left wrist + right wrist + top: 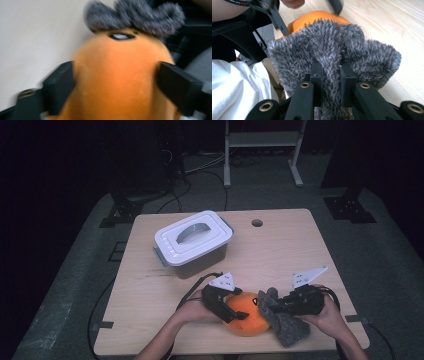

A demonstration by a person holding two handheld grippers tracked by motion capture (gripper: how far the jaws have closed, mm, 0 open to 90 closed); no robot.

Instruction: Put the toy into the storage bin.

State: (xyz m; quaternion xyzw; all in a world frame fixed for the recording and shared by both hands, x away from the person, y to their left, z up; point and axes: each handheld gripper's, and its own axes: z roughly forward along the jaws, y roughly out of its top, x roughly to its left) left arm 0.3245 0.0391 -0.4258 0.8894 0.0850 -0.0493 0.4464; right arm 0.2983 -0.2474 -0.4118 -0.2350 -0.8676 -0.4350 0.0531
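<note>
While your right claw (276,307) is pinching the grey fuzzy cloth (285,320) tight, your left claw (231,312) is straddling the orange plush toy (248,321) near the desk's (280,250) front edge, jaws wide, seemingly steadying it for wiping, which likely calls for a firmer squeeze.

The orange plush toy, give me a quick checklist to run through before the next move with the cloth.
1. Left gripper jaws either side of the plush: ok.
2. Left pads pressing the plush firmly: cannot tell, picture blurred.
3. Right gripper pinching the cloth: ok.
4. Cloth touching the plush: ok, it lies against the end with the eye.
5. Plush resting on the table: ok.
6. Lidded box away from both hands: ok.
</note>
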